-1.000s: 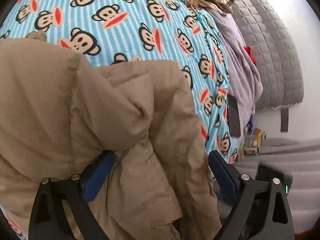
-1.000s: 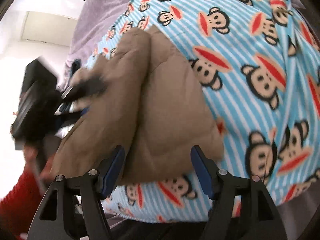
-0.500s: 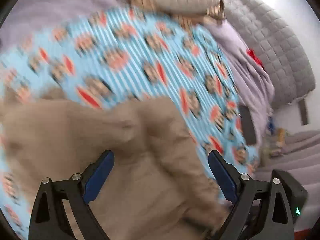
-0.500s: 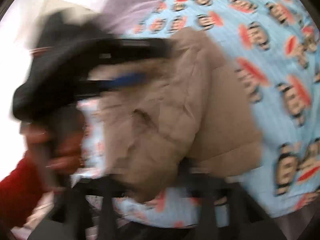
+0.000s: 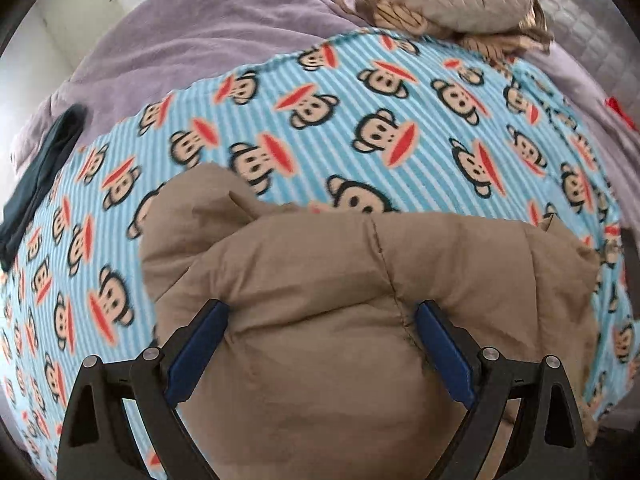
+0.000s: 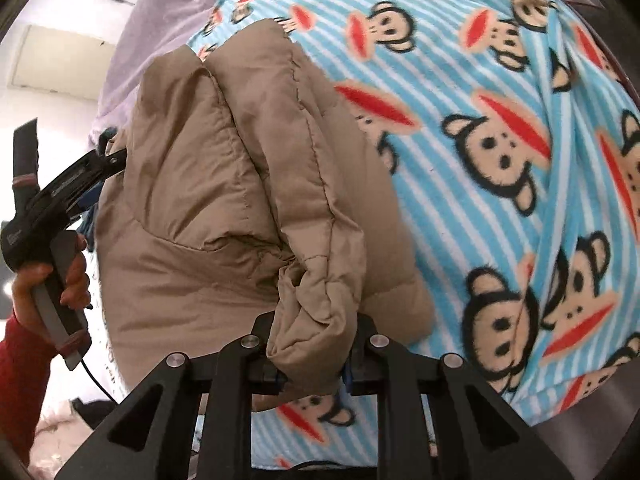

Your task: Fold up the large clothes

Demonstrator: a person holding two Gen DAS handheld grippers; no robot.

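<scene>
Pinching a bunched edge of the tan puffer jacket (image 6: 248,184), the right gripper (image 6: 310,364) has its fingers nearly closed on fabric. The left gripper (image 5: 320,344) gapes wide astride the bulk, gripping nothing — it wants a firm hold on the far edge before any lift, or the padding slumps onto the monkey-print blanket (image 5: 360,100).

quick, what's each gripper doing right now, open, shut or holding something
Left gripper: open, jaws wide apart over the tan jacket, not pinching it.
Right gripper: shut on a bunched fold of the jacket.

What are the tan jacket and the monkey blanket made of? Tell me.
Tan jacket: looks like smooth, matte woven shell over padding, judging by puffy stitched panels. Monkey blanket: probably fleece, since its printed surface looks fuzzy and soft.
</scene>
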